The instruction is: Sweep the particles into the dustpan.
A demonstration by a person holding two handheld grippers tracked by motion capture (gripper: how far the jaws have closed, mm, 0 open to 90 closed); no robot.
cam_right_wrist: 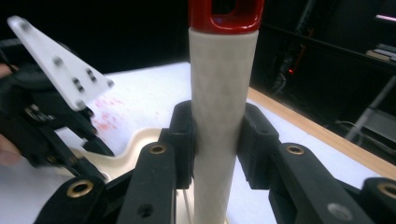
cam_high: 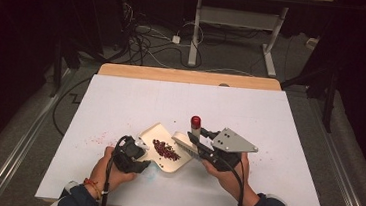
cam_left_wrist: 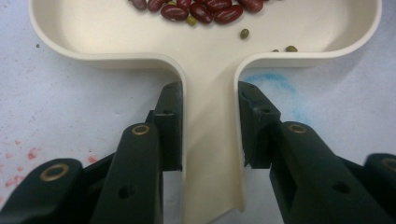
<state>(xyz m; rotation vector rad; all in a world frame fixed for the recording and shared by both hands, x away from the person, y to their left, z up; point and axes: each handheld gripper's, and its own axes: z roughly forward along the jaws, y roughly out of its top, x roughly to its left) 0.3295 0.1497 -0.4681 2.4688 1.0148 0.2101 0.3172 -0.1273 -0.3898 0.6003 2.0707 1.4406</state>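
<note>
Left tongs (cam_left_wrist: 210,135) clamp the dustpan (cam_left_wrist: 210,60) handle; right tongs (cam_right_wrist: 217,140) grip the brush (cam_right_wrist: 223,93), seemingly upright.

Both forearms come in from the bottom of the high view, sleeves dark, angled inward toward each other. The left hand (cam_high: 110,169) wraps the left tool (cam_high: 139,154), held low and pointing forward and to the right; its jaws are clamped from both sides on a flat handle. The right hand (cam_high: 227,174) grips the right tool (cam_high: 196,142), pointing left, its grey plate up; its jaws pinch an upright round handle.
</note>
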